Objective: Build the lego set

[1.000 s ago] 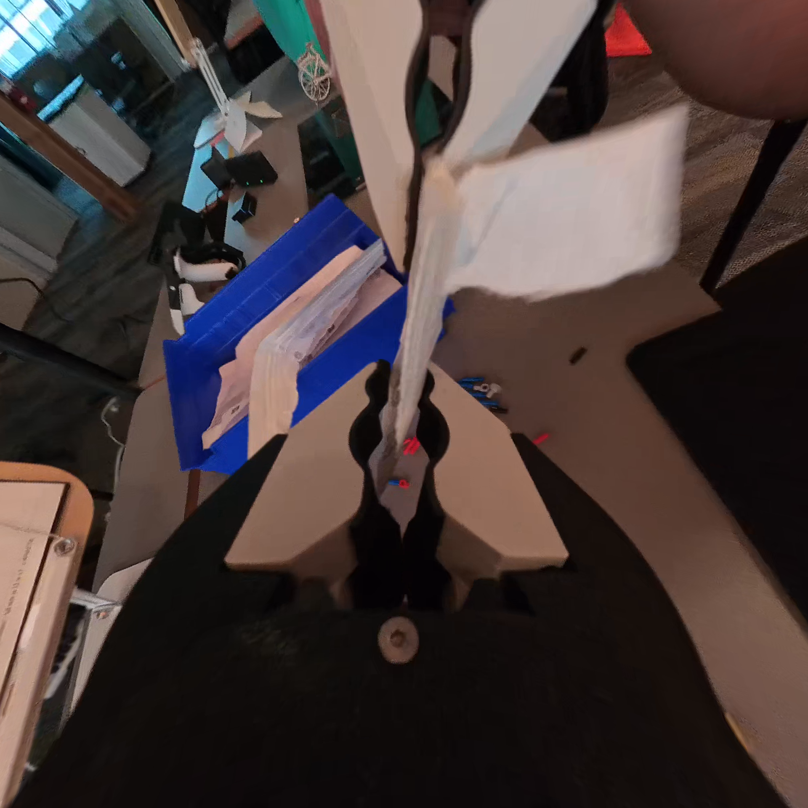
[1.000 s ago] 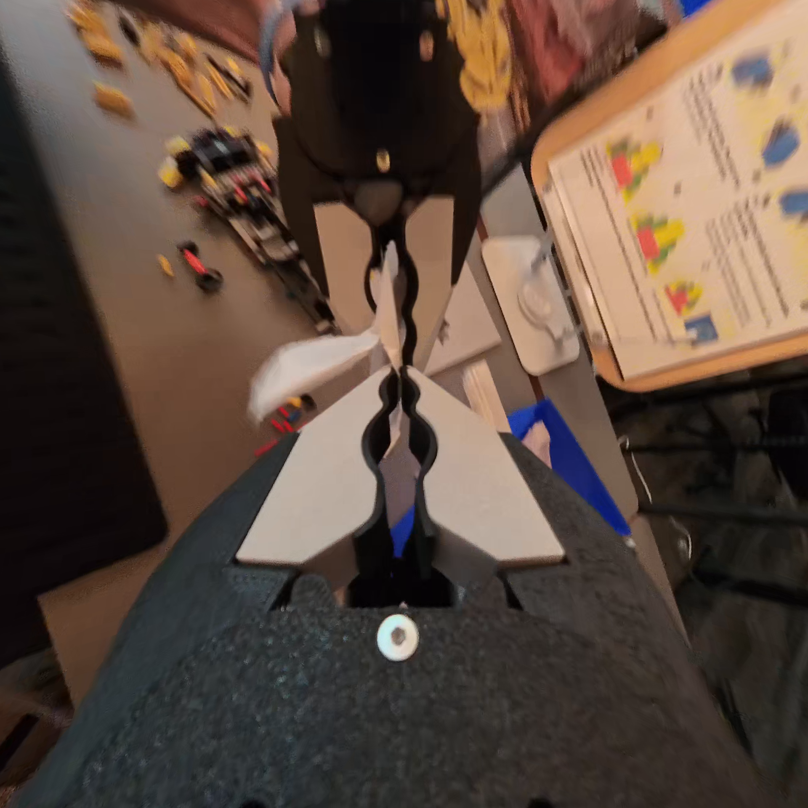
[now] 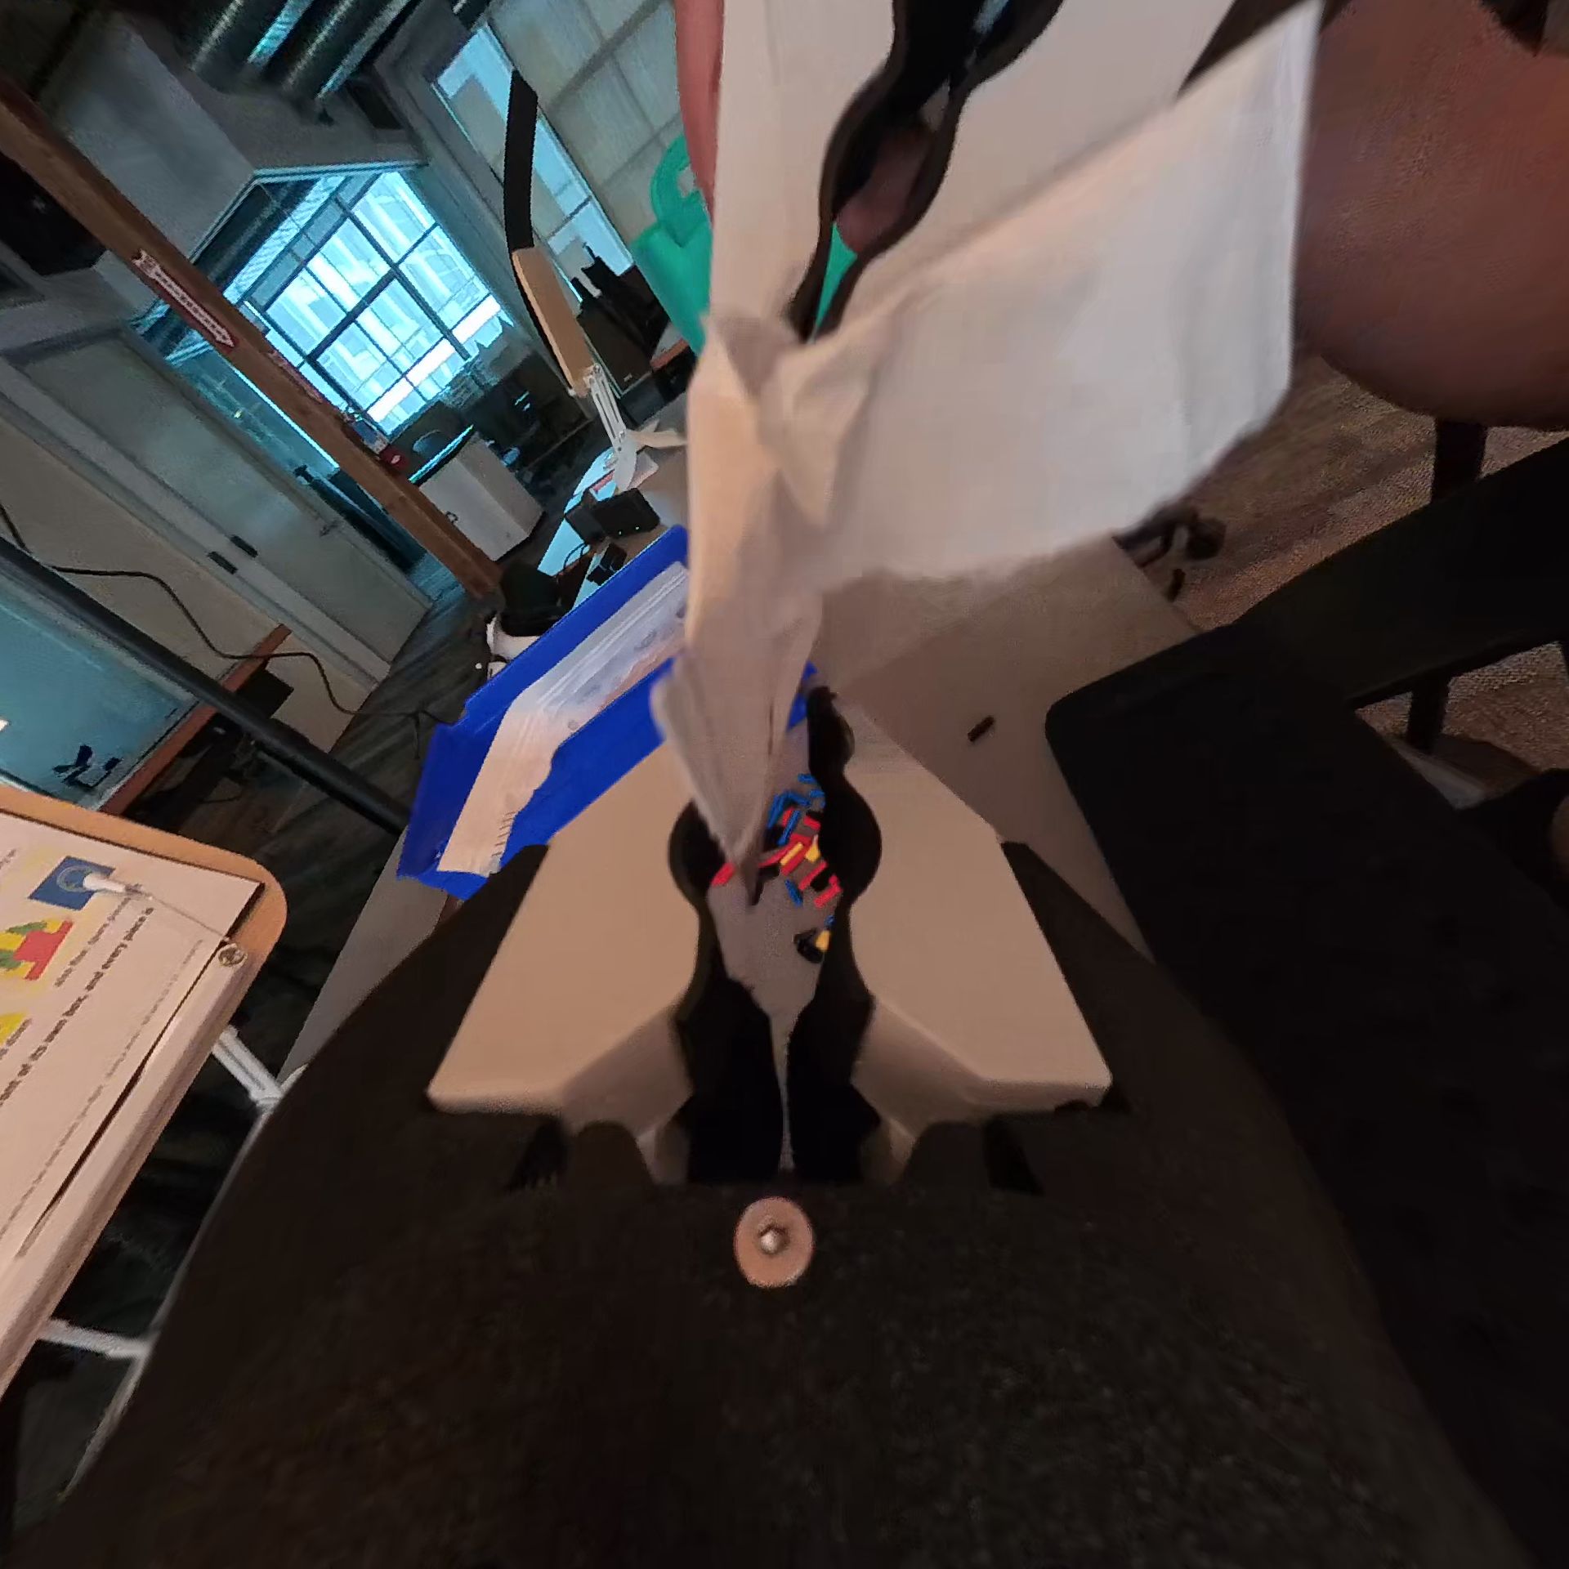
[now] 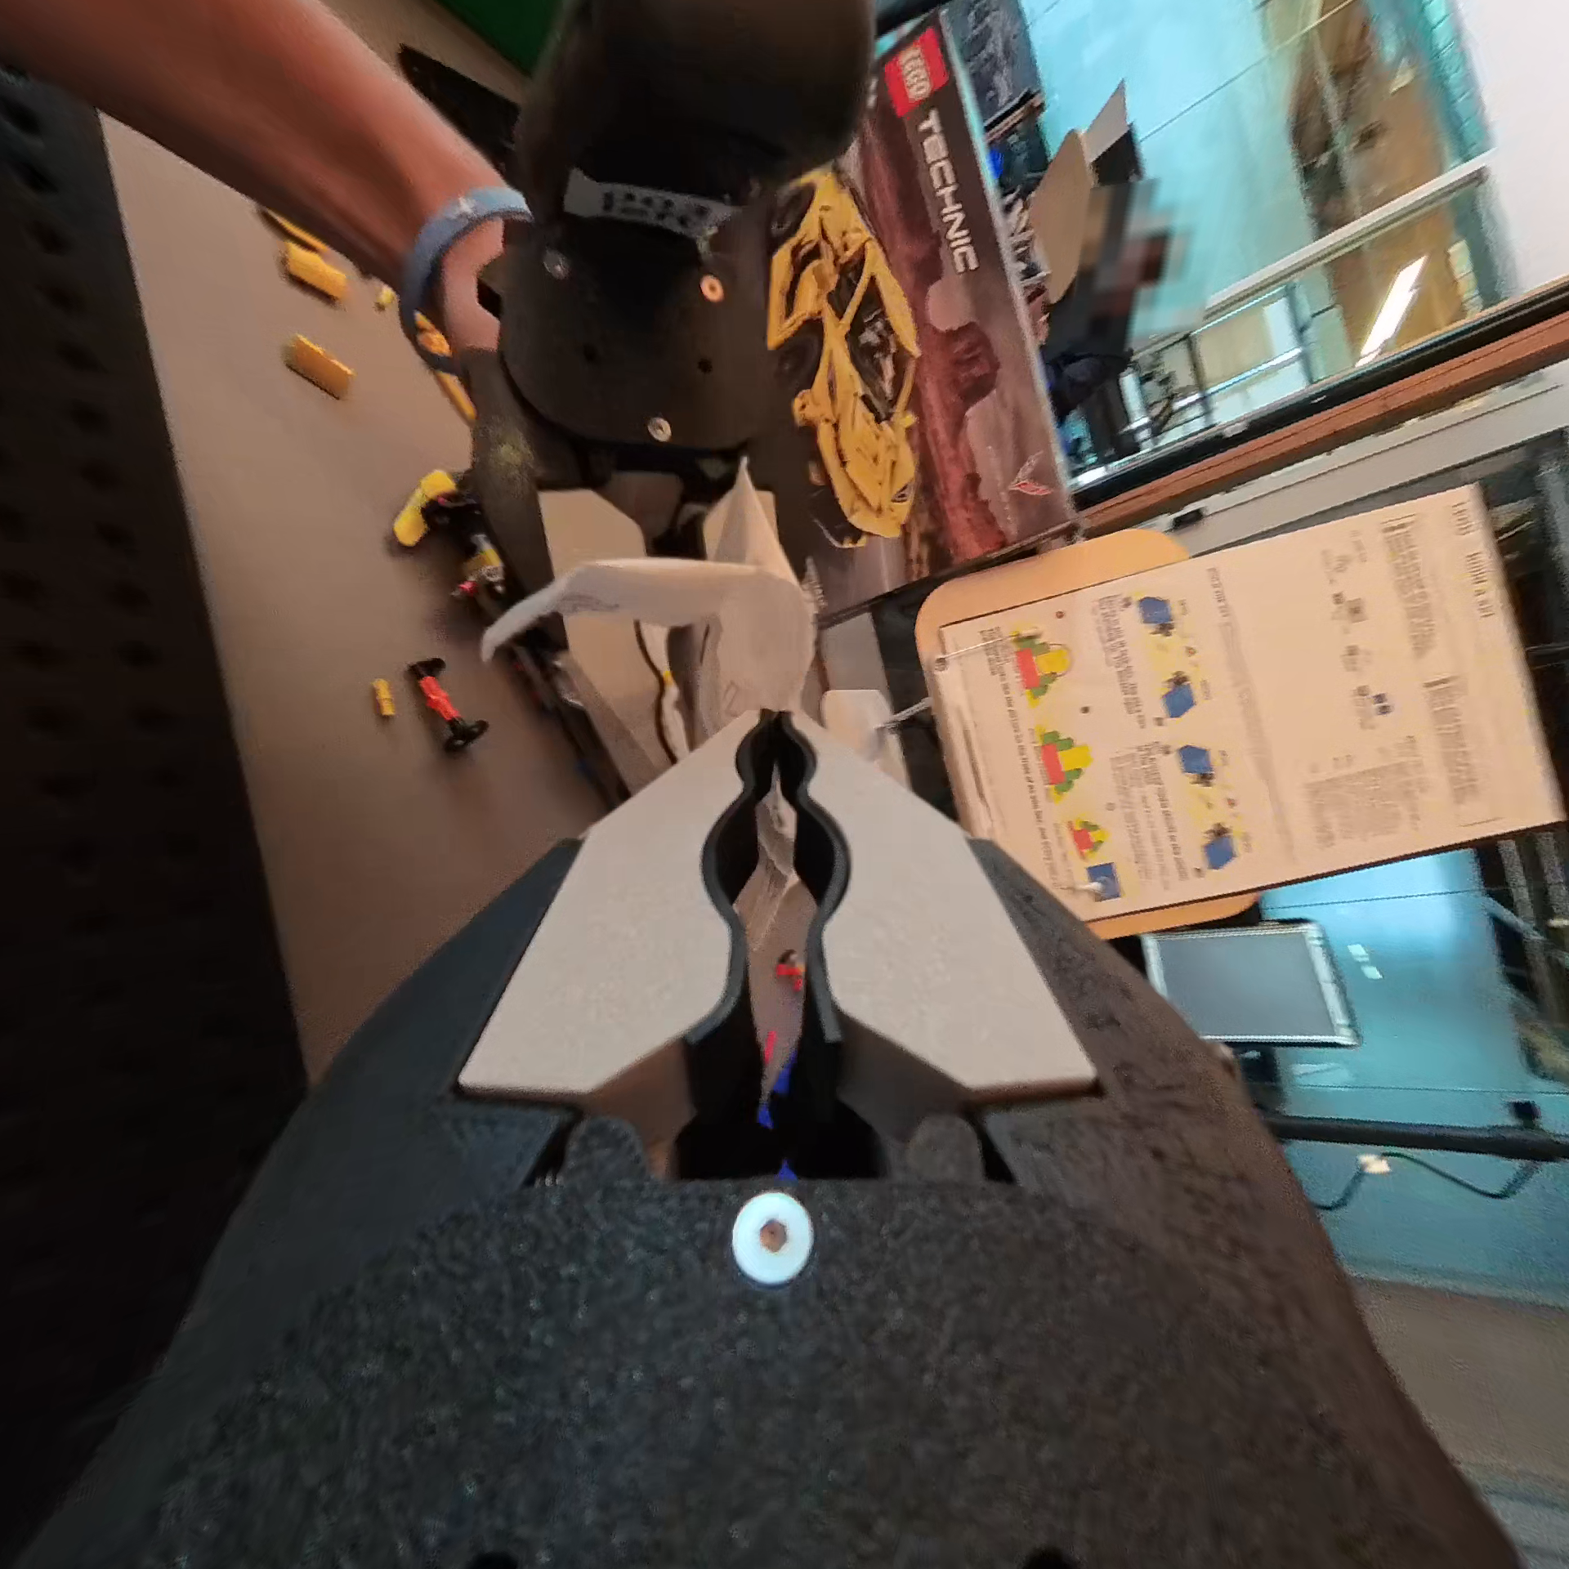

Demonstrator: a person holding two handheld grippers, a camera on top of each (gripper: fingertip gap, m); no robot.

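Note:
A white paper bag [image 3: 1019, 382] hangs between my two grippers, above the beige table [image 3: 976, 679]. My left gripper [image 3: 756, 713] is shut on its crumpled lower end. My right gripper [image 4: 774, 722] is shut on the other end [image 4: 739, 645]. The right gripper also shows at the top of the left wrist view [image 3: 806, 331]. The left gripper shows ahead in the right wrist view [image 4: 679, 543]. Several small red, blue and yellow Lego pieces [image 3: 798, 849] lie on the table under the bag. A partly built yellow and black model [image 4: 441, 509] sits farther along.
A blue bin [image 3: 552, 764] of booklets stands at the table's far end. A black mat [image 3: 1273, 849] lies beside the pieces. Loose yellow bricks [image 4: 318, 365] and a red axle part [image 4: 441, 705] lie on the table. The Lego box [image 4: 917, 297] and an instruction board [image 4: 1231, 722] stand at the side. The grippers' ends are close to 6 centimetres from one another.
Both grippers have risen and tilted with the bag between them. More small coloured pieces now lie on the table under the bag than before.

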